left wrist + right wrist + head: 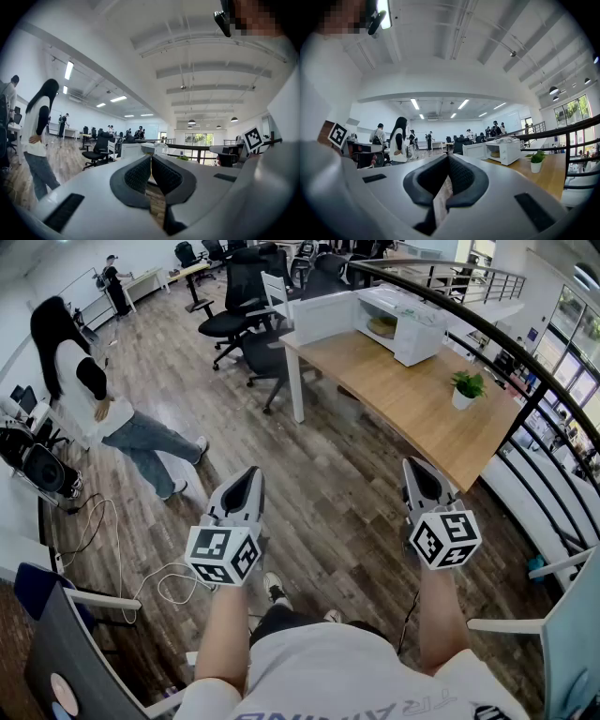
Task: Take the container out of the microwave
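Observation:
A white microwave (405, 322) stands at the far end of a wooden table (412, 404), its door (323, 317) swung open to the left. Inside it a pale container (382, 326) shows on the floor of the oven. My left gripper (249, 472) and right gripper (412, 465) are held level over the wooden floor, well short of the table, both shut and empty. In the right gripper view the microwave (502, 151) lies ahead to the right of the jaw tips (448, 155). In the left gripper view it (140, 150) peeks just above the shut jaws.
A small potted plant (466, 388) stands on the table's right side. Black office chairs (246, 306) crowd the table's far left corner. A dark railing (525, 371) runs along the right. A person (94, 395) stands at the left, and cables (122, 559) lie on the floor.

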Demonstrator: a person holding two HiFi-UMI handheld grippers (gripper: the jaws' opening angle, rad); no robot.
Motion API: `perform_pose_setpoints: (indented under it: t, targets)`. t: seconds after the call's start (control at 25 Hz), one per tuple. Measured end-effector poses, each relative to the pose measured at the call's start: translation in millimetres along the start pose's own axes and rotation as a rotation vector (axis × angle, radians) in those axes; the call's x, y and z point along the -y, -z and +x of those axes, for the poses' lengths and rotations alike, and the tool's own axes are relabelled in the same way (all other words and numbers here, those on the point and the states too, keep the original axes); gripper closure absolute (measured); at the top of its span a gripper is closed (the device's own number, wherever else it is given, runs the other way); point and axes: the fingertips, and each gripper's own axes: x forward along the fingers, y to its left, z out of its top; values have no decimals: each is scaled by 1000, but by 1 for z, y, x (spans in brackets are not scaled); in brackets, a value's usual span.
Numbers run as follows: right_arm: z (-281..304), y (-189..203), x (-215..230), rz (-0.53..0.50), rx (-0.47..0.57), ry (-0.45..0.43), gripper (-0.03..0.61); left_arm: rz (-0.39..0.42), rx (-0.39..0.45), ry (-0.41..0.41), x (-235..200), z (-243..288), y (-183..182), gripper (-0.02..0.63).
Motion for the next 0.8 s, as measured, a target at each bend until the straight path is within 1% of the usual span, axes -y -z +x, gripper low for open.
perform_pose_setpoints:
  t: [0.16,0.44,0.6,0.8]
  targets:
    - [-7,-3,7,-7,-4,10,561,-4,2,12,10,4,-2,578]
    - [-3,-2,6,-19,-8,2,561,-20,1,8,8,6,3,578]
    - [-2,-2,12,10,14,12,561,-22,0,3,6,10,4,578]
    - [2,-5,15,26,30,-3,561,-43,4,5,5,16,4,578]
